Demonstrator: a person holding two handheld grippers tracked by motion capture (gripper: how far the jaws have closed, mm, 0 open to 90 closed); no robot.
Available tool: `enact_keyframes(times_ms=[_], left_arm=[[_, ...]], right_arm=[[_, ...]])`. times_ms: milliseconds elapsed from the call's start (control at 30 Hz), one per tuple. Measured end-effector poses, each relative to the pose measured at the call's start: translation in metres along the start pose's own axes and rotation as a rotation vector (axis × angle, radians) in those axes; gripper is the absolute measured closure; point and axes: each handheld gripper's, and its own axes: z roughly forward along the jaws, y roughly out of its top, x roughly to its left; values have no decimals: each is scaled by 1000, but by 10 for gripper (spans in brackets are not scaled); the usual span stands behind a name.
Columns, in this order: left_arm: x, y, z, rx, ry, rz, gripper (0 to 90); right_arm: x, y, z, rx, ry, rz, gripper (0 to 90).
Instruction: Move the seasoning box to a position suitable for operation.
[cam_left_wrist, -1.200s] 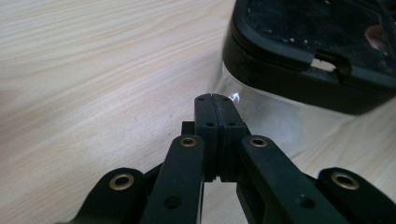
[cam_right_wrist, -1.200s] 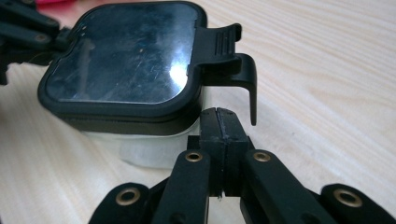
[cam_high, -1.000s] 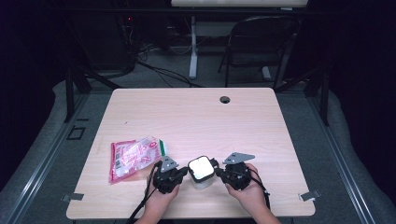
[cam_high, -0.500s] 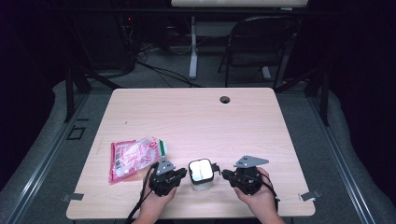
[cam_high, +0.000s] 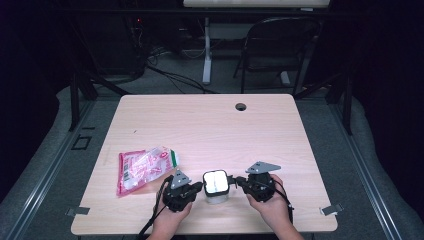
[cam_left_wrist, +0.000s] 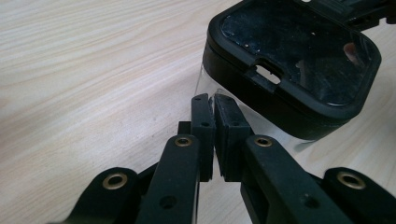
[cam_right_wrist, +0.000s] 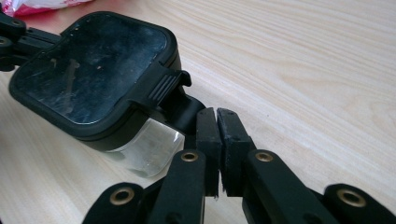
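2 grippers flank the clear container w/ black lid at the table front edge. Left gripper jaws together, empty, tips at its wall. Right gripper jaws together beside the lid latch. Pink bag to the left.

The pale wood-grain counter looks smooth and matt, with fine streaks along its laminate face. The small clear plastic box has see-through walls and a black plastic lid, its glossy top panel scuffed and dusty. The left claw and right claw are matt black plastic with brass-coloured rivets; at near left, the pink-and-white plastic bag looks crinkled and shiny.
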Motion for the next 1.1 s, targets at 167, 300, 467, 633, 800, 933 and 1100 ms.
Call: enact_keyframes(times_ms=[167,300,467,633,800,933,1100], left_arm=[[3,3,2,-1,0,3,863],[6,5,3,-4,-5,5,849],[8,5,-2,-6,-5,11,811],[13,11,-12,5,-16,15,753],[16,19,-22,4,-13,19,688],[16,22,-26,16,1,23,689],[16,24,-30,52,-17,45,747]], right_arm=[[2,-2,-5,7,7,4,884],[4,-4,-7,17,20,21,875],[4,-2,-10,43,12,25,853],[7,12,-22,44,18,41,835],[11,26,-30,26,23,57,833],[17,31,-28,11,26,53,840],[24,36,-25,21,14,29,855]])
